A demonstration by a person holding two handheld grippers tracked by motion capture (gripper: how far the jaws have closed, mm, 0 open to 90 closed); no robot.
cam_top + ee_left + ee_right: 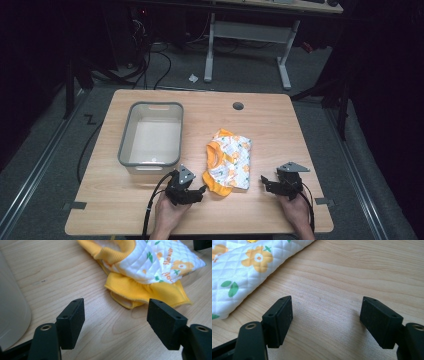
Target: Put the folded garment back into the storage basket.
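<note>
A light wooden table [125, 210] stands in a dim room. A folded yellow-and-white floral garment [229, 161] lies right of a grey bin [151, 133]. The left gripper [201, 190] rests near its yellow hem, jaws wide, holding nothing. The right gripper [263, 181] sits beside its other edge, equally spread and empty.

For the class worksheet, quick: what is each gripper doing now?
Left gripper: open, holding nothing, near the folded cloth.
Right gripper: open, holding nothing.
</note>
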